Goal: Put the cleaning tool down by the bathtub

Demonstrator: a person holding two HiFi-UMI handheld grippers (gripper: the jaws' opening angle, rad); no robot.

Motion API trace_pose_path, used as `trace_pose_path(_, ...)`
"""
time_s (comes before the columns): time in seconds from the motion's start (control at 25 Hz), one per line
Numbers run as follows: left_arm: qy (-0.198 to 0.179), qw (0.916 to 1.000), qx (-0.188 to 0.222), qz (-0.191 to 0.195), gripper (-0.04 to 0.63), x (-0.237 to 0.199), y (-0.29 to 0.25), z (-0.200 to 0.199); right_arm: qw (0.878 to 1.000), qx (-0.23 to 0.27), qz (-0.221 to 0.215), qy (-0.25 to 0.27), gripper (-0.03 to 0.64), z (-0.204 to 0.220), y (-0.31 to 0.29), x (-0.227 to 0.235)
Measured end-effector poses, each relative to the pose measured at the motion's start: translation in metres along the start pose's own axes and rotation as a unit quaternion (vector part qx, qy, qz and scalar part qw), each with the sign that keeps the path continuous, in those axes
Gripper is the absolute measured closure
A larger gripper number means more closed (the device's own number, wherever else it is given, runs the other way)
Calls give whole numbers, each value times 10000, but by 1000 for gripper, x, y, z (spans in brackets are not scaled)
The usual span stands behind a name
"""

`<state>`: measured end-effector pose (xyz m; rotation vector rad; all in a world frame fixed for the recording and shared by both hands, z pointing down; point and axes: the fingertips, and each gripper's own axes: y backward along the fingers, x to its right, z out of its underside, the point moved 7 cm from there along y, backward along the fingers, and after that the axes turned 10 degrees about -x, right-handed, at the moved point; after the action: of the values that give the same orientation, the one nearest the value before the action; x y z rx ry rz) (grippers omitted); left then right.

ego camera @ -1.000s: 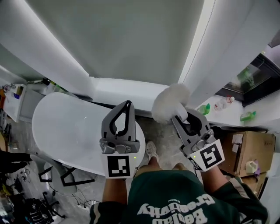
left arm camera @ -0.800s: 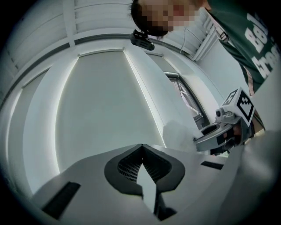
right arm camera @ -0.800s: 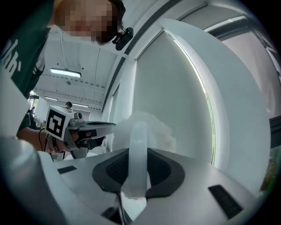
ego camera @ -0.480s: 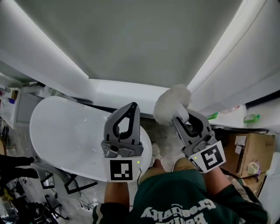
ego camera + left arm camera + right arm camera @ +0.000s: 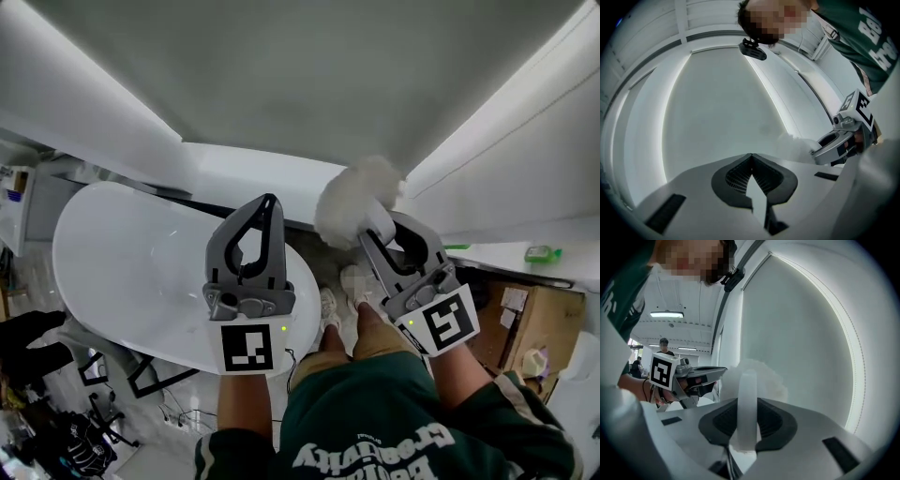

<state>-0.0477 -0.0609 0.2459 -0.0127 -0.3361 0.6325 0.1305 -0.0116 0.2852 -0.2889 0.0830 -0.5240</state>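
Right hand-held gripper (image 5: 747,404): narrow, jaws clamped on the duster's white handle. The handle stood between the pads, with the fluffy head past the tips. The duster (image 5: 352,202) was in the air in front of the person, its head above the gap between the tub (image 5: 122,272) and the wall (image 5: 281,84). It was not yet down.

Left hand-held gripper (image 5: 751,159): jaws together, nothing in them. It was held over the tub's near end, just beside the right one.

Step in hand, as I judged it: lower and set down.
- Bring the right hand-held gripper low beside the tub and keep the clamp on until the head or handle bears on something.
- Lay the duster flat rather than stand it up; the soft head gives no footing.
- Open the jaws only once it is supported, then draw back along the handle so the pads don't drag it.
- Keep the left hand-held gripper off to its own side, out of the way.

Surface: the floor (image 5: 333,267) was pale and speckled, and the person's shoes (image 5: 327,314) took up part of the strip by the tub. The tub rim was white, glossy and curved, and probably a poor resting place.

Room: a plain grey wall panel ahead. A white ledge (image 5: 487,253) at right carried a green bottle (image 5: 542,253). A cardboard box (image 5: 511,323) sat below the ledge.
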Motion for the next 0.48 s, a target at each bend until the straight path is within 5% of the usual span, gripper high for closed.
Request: trace_pose_path(0.48, 271, 9976, -457, -450, 589, 5, -34, 58, 9908, -1213, -595, 13, 523, 75, -98, 30)
